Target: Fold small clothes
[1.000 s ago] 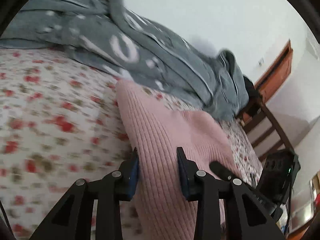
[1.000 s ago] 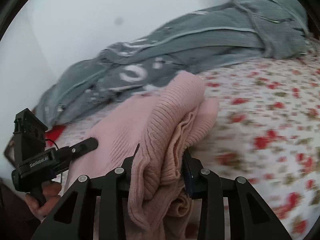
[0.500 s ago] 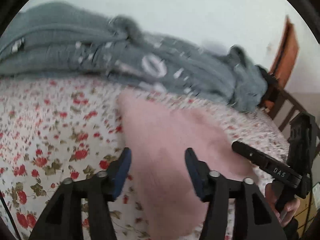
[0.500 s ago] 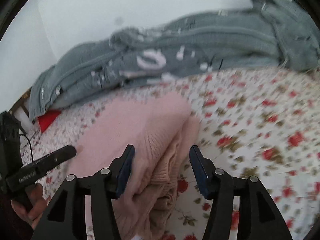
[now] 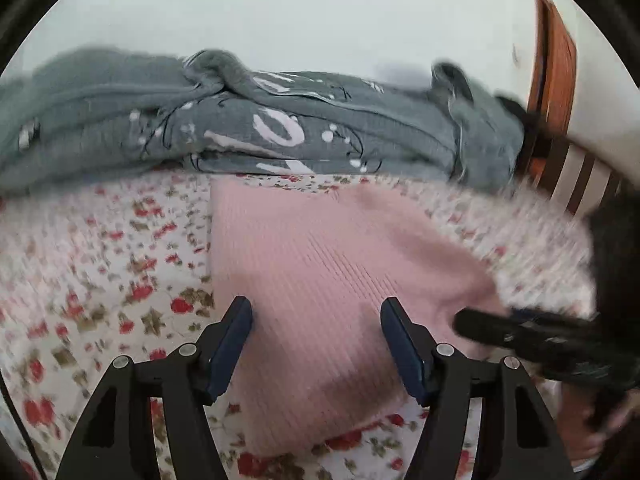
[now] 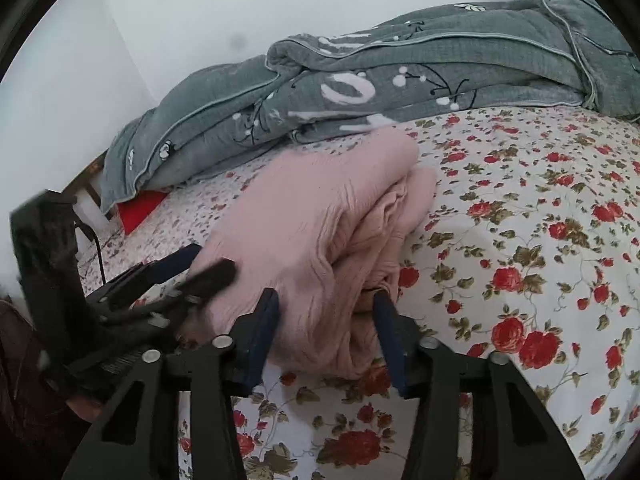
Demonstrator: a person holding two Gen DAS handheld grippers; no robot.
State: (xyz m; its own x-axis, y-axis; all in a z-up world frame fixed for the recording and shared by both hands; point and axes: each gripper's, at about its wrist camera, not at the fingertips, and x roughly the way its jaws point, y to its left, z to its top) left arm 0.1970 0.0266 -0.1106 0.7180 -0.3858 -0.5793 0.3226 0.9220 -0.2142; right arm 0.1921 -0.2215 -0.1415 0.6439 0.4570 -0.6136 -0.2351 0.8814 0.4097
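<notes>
Pink knit (image 5: 320, 256) lies folded on floral sheet (image 6: 540, 200), near grey quilt (image 6: 400, 80). Left gripper (image 5: 316, 320) and right gripper (image 6: 326, 312) both gape wide, holding nothing. Soft, light, floppy (likely unfolds easily); pinch stacked edges.

1. Our right gripper (image 6: 326, 312) stands with its jaws spread wide, and the near end of the folded pink sweater (image 6: 320, 216) lies between them, ungripped.
2. Off to its left sits our left gripper (image 6: 188, 268) (blurred), its jaws apart at the sweater's edge.
3. Under everything we see the floral bedsheet (image 6: 540, 240).
4. Beyond the sweater lies a grey quilt (image 6: 400, 92).
</notes>
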